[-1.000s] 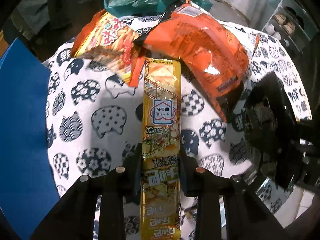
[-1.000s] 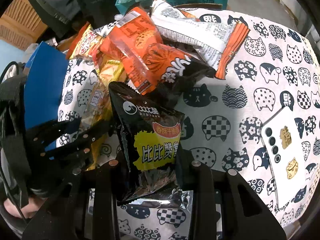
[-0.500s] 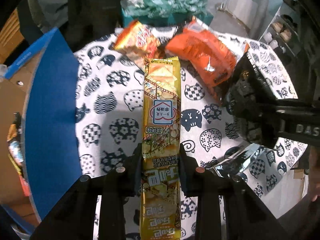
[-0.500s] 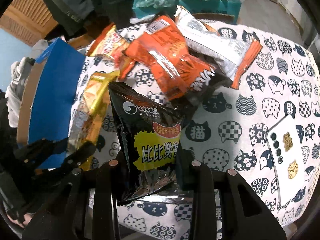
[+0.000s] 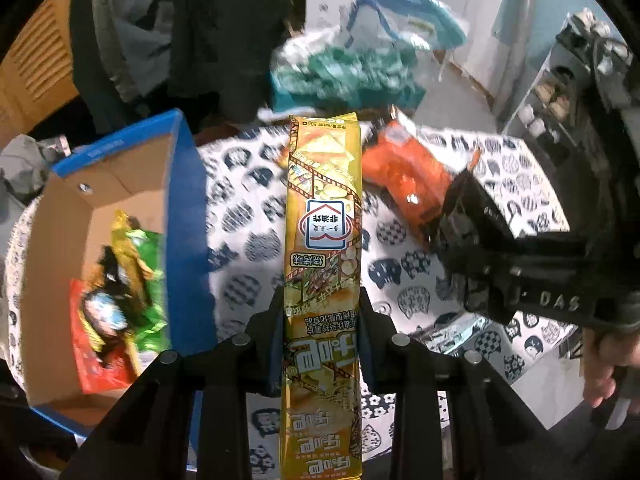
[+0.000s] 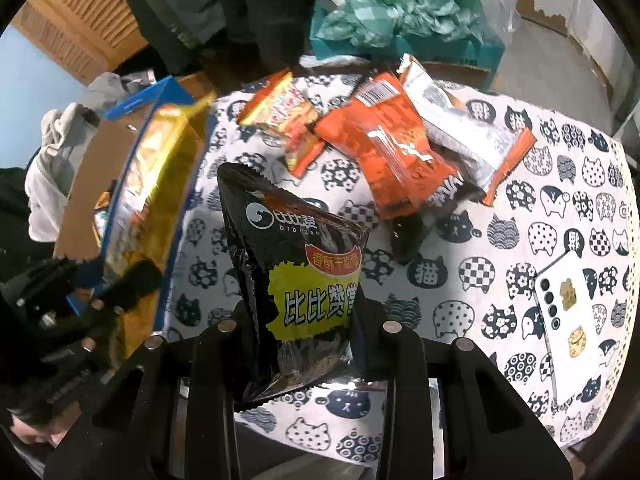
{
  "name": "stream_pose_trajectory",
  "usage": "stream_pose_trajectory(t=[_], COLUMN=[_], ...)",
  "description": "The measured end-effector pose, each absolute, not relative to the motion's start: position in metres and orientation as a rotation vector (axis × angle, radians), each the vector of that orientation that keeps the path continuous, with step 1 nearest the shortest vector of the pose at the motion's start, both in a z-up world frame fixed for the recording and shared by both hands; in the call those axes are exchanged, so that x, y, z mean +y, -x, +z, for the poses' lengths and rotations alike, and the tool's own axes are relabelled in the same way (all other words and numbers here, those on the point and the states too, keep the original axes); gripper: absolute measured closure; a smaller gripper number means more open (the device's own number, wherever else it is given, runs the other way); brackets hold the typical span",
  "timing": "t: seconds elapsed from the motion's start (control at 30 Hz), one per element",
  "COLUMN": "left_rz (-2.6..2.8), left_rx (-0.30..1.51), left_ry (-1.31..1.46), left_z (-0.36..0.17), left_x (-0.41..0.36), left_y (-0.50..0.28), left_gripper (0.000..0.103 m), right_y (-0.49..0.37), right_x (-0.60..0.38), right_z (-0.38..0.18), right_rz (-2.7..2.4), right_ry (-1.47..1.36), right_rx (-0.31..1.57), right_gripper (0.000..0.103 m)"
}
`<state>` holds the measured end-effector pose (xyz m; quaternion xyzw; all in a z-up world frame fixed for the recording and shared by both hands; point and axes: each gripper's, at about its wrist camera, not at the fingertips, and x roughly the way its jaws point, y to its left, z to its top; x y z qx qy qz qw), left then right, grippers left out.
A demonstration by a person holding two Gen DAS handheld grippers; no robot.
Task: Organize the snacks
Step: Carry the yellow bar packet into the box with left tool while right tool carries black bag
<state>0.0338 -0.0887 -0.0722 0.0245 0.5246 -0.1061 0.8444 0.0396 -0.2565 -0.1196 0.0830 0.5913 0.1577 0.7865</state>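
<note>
My left gripper (image 5: 322,312) is shut on a long yellow snack pack (image 5: 324,216) and holds it in the air above the cat-print table; the pack also shows in the right wrist view (image 6: 156,184), over the edge of the blue cardboard box (image 6: 136,100). The box (image 5: 188,208) stands open at the left with several snack bags (image 5: 116,280) inside. My right gripper (image 6: 304,320) is shut on a black snack bag (image 6: 296,264), held upright above the table. An orange bag (image 6: 384,144), a small orange-yellow bag (image 6: 280,112) and a white-orange bag (image 6: 460,128) lie piled at the table's far side.
A white phone (image 6: 568,312) lies on the cat-print tablecloth (image 6: 560,168) at the right. A teal box with crumpled green plastic (image 6: 392,12) stands behind the table. Dark clothing hangs at the back. Shelving (image 5: 560,120) is at the far right.
Both grippers have lifted and pulled back from the pile. The left one has swung left with the yellow pack, bringing the open box and its contents into view.
</note>
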Motion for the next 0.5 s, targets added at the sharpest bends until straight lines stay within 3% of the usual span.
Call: stream_pose_trajectory(t=[0.5], left_rz=[-0.097], left_rx=[0.999], left_ry=[0.026], left_z=[-0.028], left_x=[0.001], left_y=[-0.032], left_gripper=[0.072], right_y=[-0.057], right_x=[-0.203], right_z=[-0.090], right_rz=[0.412], right_ry=[-0.156], right_rx=[1.225], right_gripper=[0.072])
